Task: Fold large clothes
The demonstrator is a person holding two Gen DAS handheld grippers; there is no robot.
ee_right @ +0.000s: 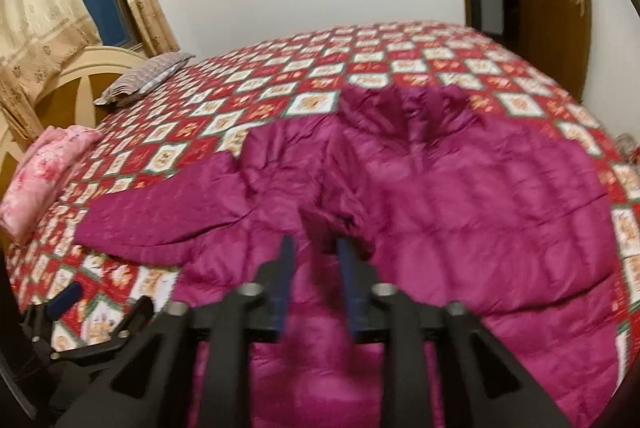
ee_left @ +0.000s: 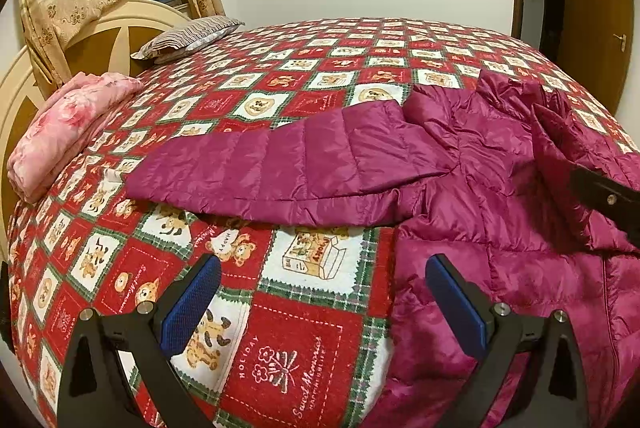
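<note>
Jacket (ee_left: 460, 164) sleeve reaches left across bedspread (ee_left: 304, 340), short of bed edge.

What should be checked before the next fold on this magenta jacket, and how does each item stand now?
1. Left gripper free: ok, jaws wide apart over the bedspread, nothing between them.
2. Right gripper free: ok, a gap shows between the pads, no fabric pinched.
3. Magenta jacket lying flat: not ok, rumpled around the collar.
4. Sleeve spread out: ok, stretched toward the pink bedding.
5. Zipper closed: cannot tell.
</note>
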